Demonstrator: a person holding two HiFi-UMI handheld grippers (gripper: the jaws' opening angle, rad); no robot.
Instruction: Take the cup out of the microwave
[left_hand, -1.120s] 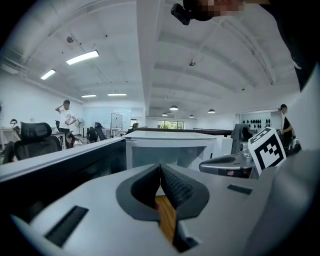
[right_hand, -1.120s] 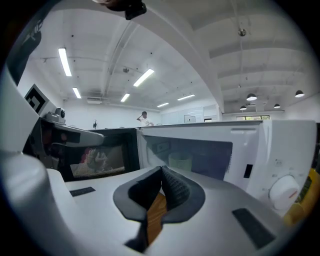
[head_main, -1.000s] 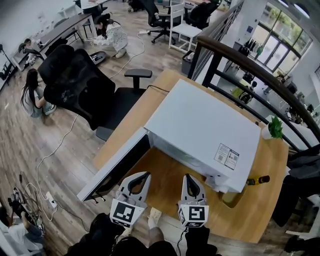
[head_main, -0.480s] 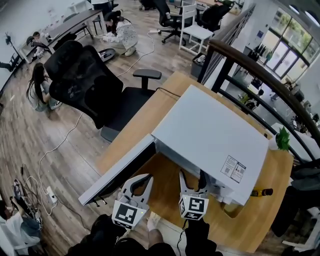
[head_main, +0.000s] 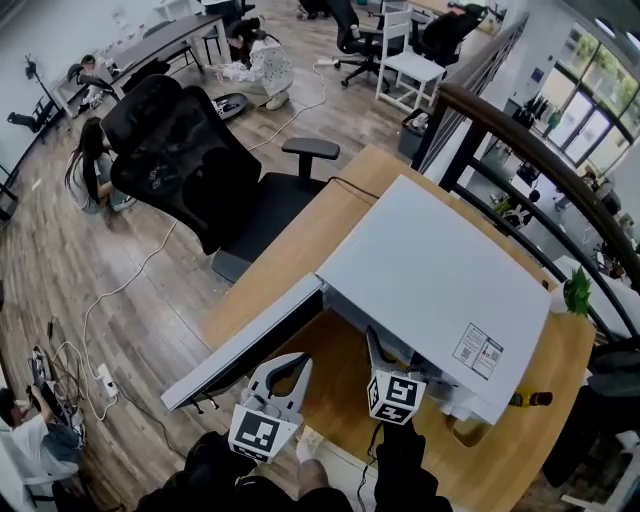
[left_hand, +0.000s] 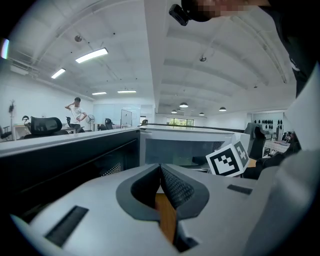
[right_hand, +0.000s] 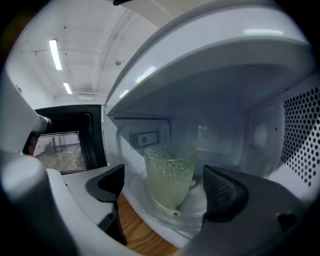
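Observation:
A pale green translucent cup (right_hand: 169, 175) stands upright on the glass turntable (right_hand: 195, 207) inside the white microwave (head_main: 430, 270). The microwave's door (head_main: 245, 345) hangs open to the left. My right gripper (right_hand: 165, 189) is at the mouth of the cavity, its jaws opening wide. The cup stands just ahead, framed between the pads, and they do not touch it. In the head view the right gripper (head_main: 376, 348) reaches under the microwave's top edge. My left gripper (head_main: 288, 365) hovers over the wooden table beside the open door. Its fingertips (left_hand: 161, 169) meet with nothing between them.
The microwave sits on a wooden table (head_main: 320, 215) whose near edge is below my hands. A black office chair (head_main: 185, 160) stands to the left of the table. A small brown bottle (head_main: 530, 399) and a potted plant (head_main: 577, 293) are at the right. A dark railing (head_main: 520, 140) runs behind.
My right gripper has moved forward to the microwave's opening and its jaws have gone from shut to wide open. The left gripper has stayed by the door.

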